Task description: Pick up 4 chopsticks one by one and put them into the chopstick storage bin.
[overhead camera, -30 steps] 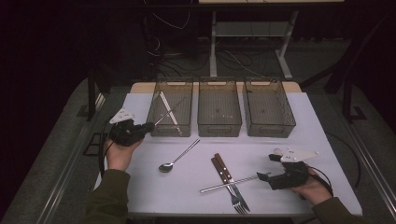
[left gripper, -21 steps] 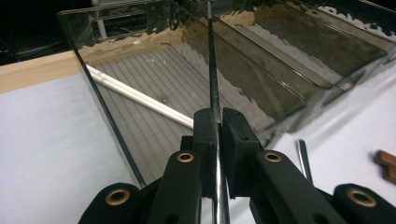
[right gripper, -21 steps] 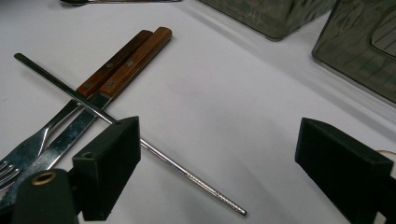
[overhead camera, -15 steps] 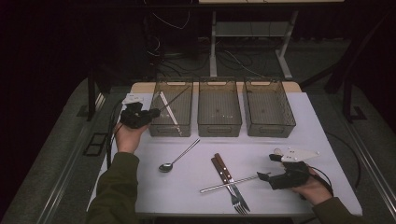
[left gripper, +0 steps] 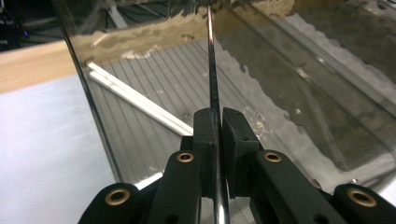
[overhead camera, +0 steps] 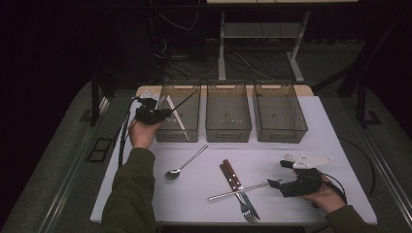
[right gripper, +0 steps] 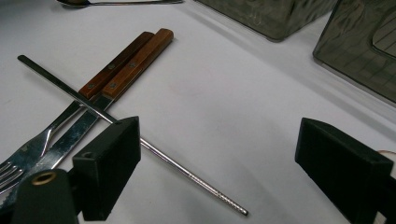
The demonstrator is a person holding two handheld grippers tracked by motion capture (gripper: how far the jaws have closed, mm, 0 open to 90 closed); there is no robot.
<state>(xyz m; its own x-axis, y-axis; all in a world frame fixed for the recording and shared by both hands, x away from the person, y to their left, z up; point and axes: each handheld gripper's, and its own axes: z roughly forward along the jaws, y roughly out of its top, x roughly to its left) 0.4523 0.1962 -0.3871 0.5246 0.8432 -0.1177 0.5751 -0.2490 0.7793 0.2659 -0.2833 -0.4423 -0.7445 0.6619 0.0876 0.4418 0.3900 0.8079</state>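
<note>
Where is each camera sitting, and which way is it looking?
High view: above the table's near edge, facing forward and down at three clear plastic bins; both sleeved forearms show.
Left gripper view: rides the left gripper, facing into the leftmost bin; its black jaws pinch a thin metal chopstick.
Right gripper view: rides the open right gripper, facing a second metal chopstick.
Shared: that chopstick also shows from above.

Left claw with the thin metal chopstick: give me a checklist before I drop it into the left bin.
1. Left claw shut on thin metal chopstick: ok.
2. Chopstick tip over the leftmost smoky clear plastic bin: ok.
3. White chopstick pair already lying in that bin: ok.
4. Right claw open, holding nothing: ok.
5. Second metal chopstick free to lift: not ok, it lies across the wooden-handled fork and knife.
</note>
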